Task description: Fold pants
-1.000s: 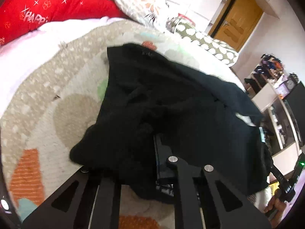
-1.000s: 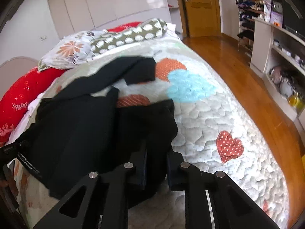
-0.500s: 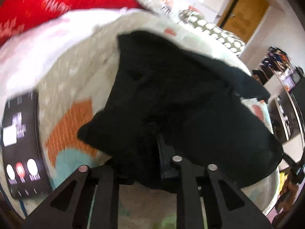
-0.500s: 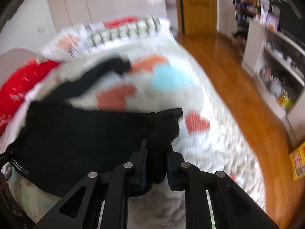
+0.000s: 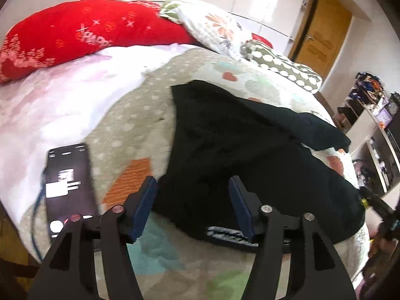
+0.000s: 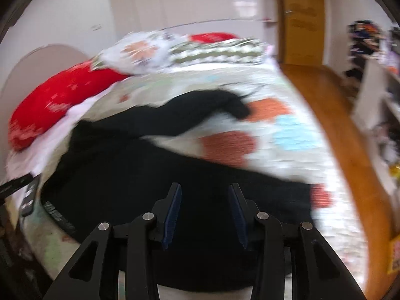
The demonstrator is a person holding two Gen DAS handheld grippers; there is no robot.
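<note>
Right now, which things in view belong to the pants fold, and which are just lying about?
Job:
black pants, spread on the quilt
left gripper, open
right gripper, open

Lying about:
phone, screen lit, left of the pants
red pillow
floral pillow
dotted pillow

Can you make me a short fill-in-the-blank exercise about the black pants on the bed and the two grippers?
1. Both the left gripper and the right gripper have their jaws ____.
2. The black fabric pants lie on a patterned quilted ____.
3. The dark smartphone lies to the ____ of the pants in the left wrist view.

Missing words: open; bedspread; left
</note>
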